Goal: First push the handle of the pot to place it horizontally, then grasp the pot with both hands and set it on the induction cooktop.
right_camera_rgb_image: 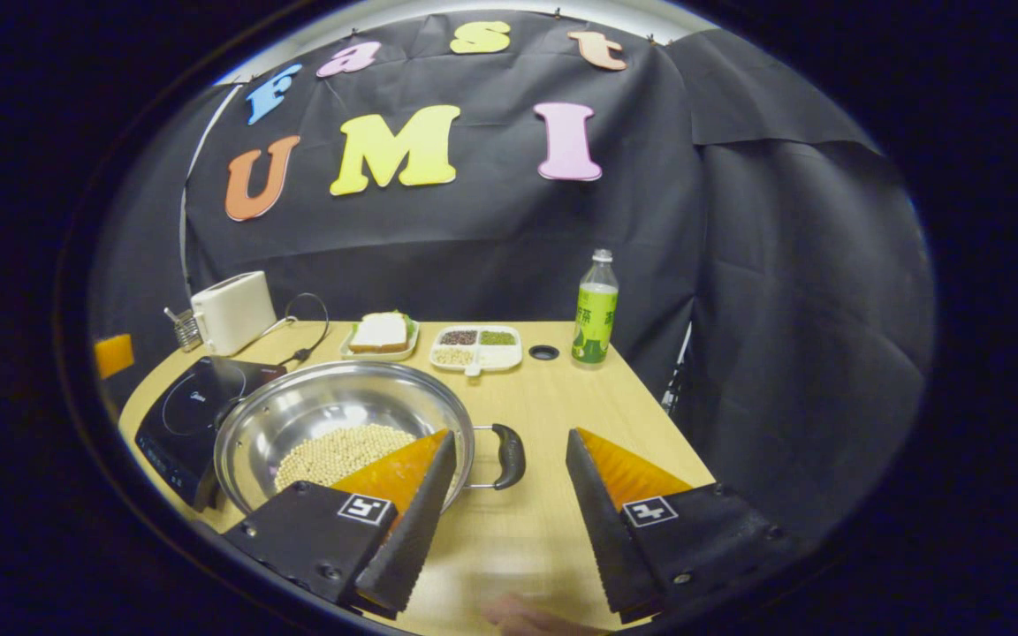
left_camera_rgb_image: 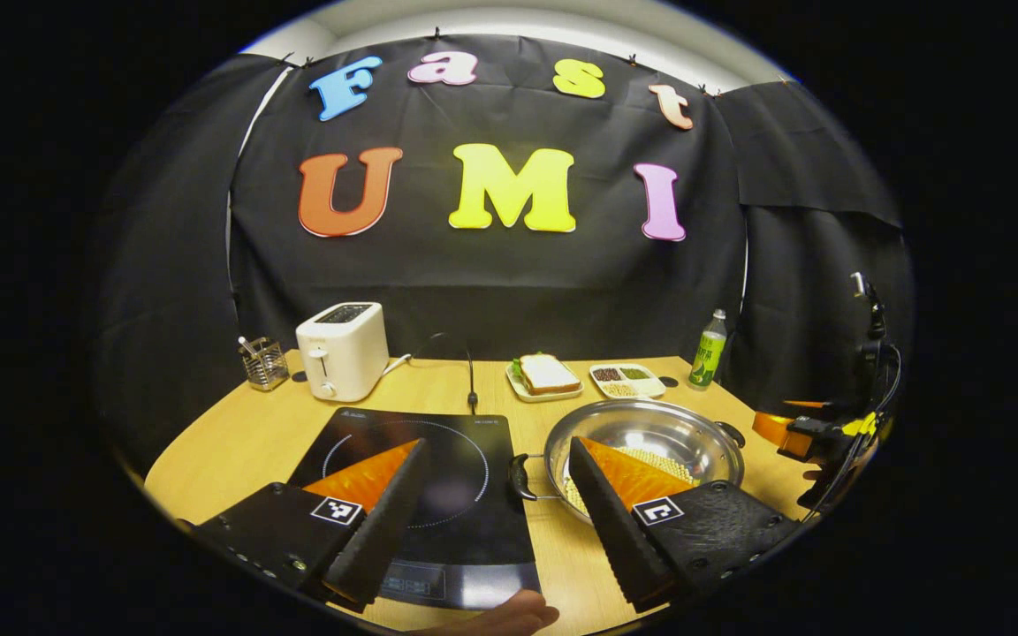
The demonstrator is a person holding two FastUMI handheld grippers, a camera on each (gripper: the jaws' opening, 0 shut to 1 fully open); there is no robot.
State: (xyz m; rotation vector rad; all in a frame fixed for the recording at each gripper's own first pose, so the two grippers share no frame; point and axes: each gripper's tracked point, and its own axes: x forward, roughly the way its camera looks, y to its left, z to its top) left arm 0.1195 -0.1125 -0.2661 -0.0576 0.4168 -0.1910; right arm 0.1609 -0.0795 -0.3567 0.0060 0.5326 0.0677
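Left tongs [left_camera_rgb_image: 498,481]: spread wide, holding nothing; raised over the near edge of the desk, one finger [left_camera_rgb_image: 381,517] over the induction cooktop, the other over the pot's near-left rim.
Right tongs [right_camera_rgb_image: 509,477]: spread wide, holding nothing; one finger [right_camera_rgb_image: 412,521] before the pot's right rim, the other over bare desk; the pot's right handle lies in the gap between them, untouched.
Pot [left_camera_rgb_image: 650,437]: steel, shallow, standing on the desk [left_camera_rgb_image: 244,442] just right of the cooktop, not on it; pale beans [right_camera_rgb_image: 341,450] cover part of its bottom.
Pot axis: the line through its two loop handles runs left to right, level with the desk's front edge; left handle [left_camera_rgb_image: 520,477] points at the cooktop, right handle [right_camera_rgb_image: 507,457] points away from it.
Induction cooktop [left_camera_rgb_image: 465,521]: black glass, flat, left of the pot, nothing on it.
Behind: toaster [left_camera_rgb_image: 343,349], sandwich on a plate [left_camera_rgb_image: 547,374], divided dish of grains [left_camera_rgb_image: 626,380], green bottle [left_camera_rgb_image: 709,351].
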